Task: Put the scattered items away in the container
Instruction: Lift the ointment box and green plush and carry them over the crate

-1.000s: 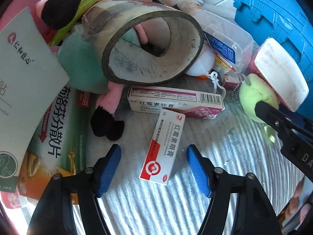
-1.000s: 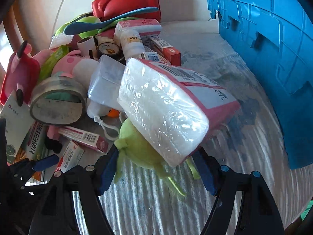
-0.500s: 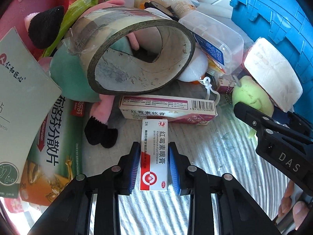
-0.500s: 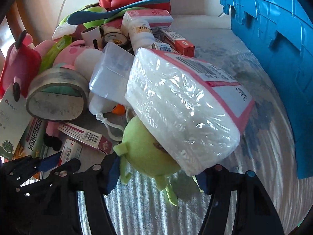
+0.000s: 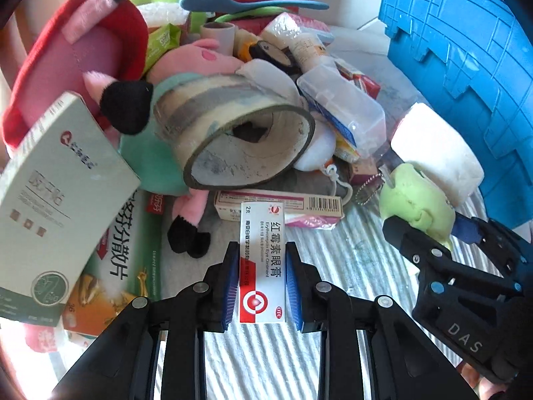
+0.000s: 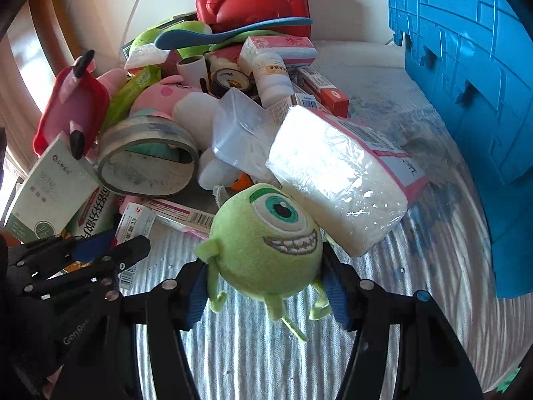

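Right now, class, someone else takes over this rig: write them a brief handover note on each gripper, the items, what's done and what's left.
Left gripper: shut on the eye ointment box.
Right gripper: jaws closing, pads on the green one-eyed plush.
Blue container: at the right, inside hidden.
Done: both items gripped, neither in the container yet.
Left: drop both in, then clear the pile, tape roll, tissue pack, red case and the rest.

Bright daylight, glare, fisheye-warped edges
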